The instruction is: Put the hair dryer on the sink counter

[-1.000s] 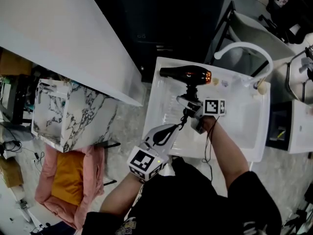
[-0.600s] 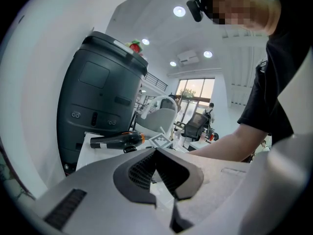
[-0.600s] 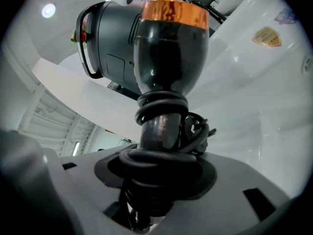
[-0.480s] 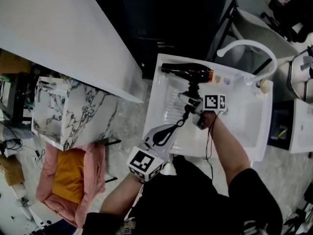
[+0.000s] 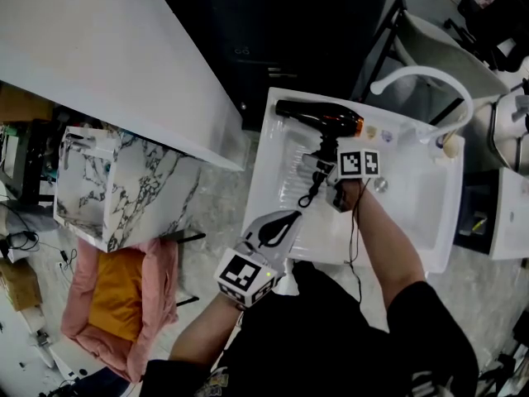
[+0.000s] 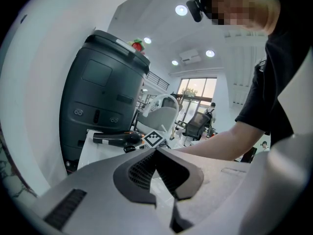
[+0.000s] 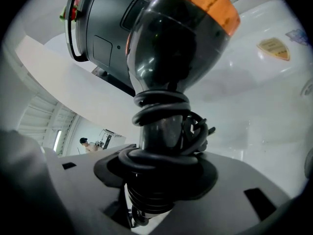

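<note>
A black hair dryer with an orange ring lies crosswise over the far rim of the white sink. Its cord is wound round the handle. My right gripper is shut on that handle, and in the right gripper view the dryer stands straight up out of the gripper. My left gripper hovers at the sink's near left corner, shut with nothing in it. In the left gripper view the dryer shows beyond the closed left gripper.
A curved white faucet arches over the sink's far right, with a drain below it. A dark bin stands behind the sink. A marble-patterned cabinet and a pink and orange cushion lie on the left.
My right gripper has carried the hair dryer a little farther toward the sink's far rim and to the right. The left gripper has stayed where it was.
</note>
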The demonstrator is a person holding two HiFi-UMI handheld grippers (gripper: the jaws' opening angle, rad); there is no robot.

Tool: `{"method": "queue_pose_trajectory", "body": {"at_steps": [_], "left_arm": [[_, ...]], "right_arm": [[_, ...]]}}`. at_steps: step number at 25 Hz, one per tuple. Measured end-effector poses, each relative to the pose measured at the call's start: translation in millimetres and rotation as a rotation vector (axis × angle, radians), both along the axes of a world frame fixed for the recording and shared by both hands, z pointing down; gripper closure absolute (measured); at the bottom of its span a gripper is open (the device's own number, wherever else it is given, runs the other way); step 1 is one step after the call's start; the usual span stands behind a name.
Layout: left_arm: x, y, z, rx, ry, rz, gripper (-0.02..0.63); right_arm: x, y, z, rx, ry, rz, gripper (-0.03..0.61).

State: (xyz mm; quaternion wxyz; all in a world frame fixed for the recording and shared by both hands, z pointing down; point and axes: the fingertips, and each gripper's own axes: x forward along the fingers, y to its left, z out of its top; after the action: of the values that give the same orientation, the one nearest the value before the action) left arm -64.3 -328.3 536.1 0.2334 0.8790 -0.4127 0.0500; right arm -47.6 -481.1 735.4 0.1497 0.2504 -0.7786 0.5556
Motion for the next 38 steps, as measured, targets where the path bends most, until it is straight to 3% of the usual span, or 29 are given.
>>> {"method": "queue_pose_trajectory", "body": {"at_steps": [10, 15, 29, 38], "left_arm": [[-0.8, -2.7, 1.9, -0.003, 0.007, -0.008, 0.612], [2.5, -3.2, 0.6, 0.001, 0.011, -0.005, 0.611], [-0.5, 7.1, -1.3, -0.013, 0.003, -0.012, 0.611], [-2.4, 19.5, -10.1, 0.019, 0.001, -0.003, 0.611]], "right_arm": [[7.1, -4.3, 17.7, 0.035, 0.162, -0.038, 0.319], [7.0, -1.3, 25.3, 0.055, 0.24, -0.083, 0.252], [10.1, 0.4, 24.8, 0.11, 0.293, -0.064, 0.14], [19.8, 5.4, 10.0, 0.152, 0.302, -0.022, 0.127]]}}
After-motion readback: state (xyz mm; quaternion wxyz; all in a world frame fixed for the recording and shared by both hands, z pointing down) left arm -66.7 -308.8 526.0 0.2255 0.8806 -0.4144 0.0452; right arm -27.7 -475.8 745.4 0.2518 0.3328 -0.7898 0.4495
